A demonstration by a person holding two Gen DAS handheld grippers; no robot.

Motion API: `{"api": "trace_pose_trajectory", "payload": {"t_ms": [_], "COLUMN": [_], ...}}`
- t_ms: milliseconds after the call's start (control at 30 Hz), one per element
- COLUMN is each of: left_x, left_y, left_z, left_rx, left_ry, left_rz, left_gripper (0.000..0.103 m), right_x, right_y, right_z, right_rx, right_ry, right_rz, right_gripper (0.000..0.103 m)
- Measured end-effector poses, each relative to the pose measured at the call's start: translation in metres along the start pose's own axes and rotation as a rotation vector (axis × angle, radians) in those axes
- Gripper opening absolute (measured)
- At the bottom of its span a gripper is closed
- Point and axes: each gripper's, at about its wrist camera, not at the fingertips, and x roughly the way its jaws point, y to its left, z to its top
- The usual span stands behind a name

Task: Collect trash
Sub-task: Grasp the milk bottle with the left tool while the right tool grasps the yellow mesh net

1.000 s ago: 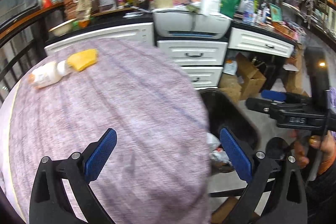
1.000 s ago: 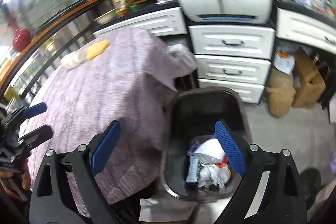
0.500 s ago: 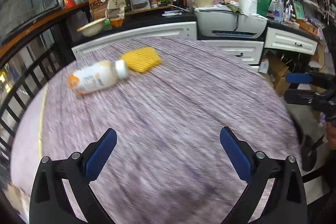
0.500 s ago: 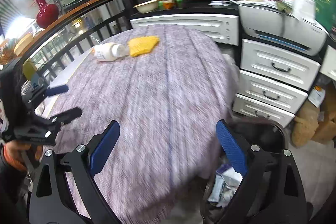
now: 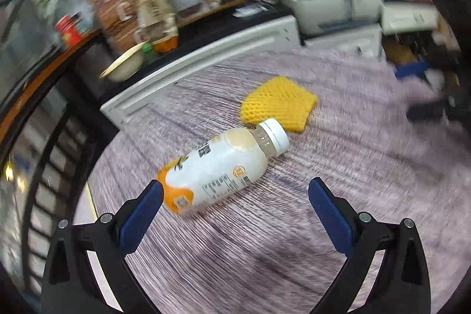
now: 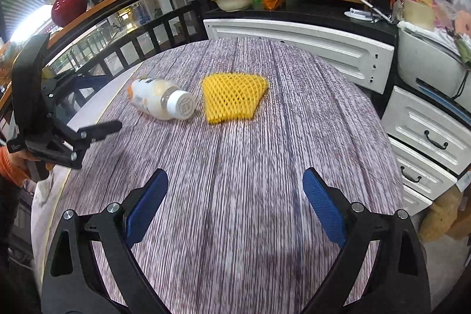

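Presently the left gripper point(image 5: 235, 205) stands with jaws spread wide and nothing between them, poised low over the round bench covered in mauve wood-grain cloth point(image 5: 338, 167). Just ahead of it, close to its left pad, lies a white plastic drink bottle with an orange base and white cap point(image 5: 223, 167), on its side, cap pointing away towards the cabinets. Touching or nearly touching the cap is a yellow foam fruit net, flattened point(image 5: 278, 103). The alignment suggests the bottle is the intended pick: the wide opening would admit its body across the width.

The right gripper point(image 6: 235, 196) is likewise wide open and empty, held back over the near part of the bench, well apart from both items; in its view the left gripper point(image 6: 97, 108) appears at the far left edge, beside the bottle point(image 6: 162, 99) and net point(image 6: 232, 97). Holding back presumably leaves the left side room to work. Neither item is yet lifted; no bin is visible.
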Motion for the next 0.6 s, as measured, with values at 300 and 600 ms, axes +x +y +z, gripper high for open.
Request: {"api": "trace_pose_trajectory", "payload": {"t_ms": [300, 600], "left_x": [0.058, 0.072], "left_y": [0.002, -0.001], "left_z": [0.015, 0.011], "left_rx": [0.354, 0.341], "left_ry": [0.134, 0.171], "left_rz": [-0.016, -0.046], "left_gripper": [0.097, 0.076], "right_x": [0.043, 0.097], "right_y": [-0.002, -0.006], "right_z": [0.028, 0.065], "right_rx": [-0.049, -0.033], "right_ry": [0.047, 0.093], "right_rz": [-0.027, -0.014], "right_gripper": [0.092, 0.091]}}
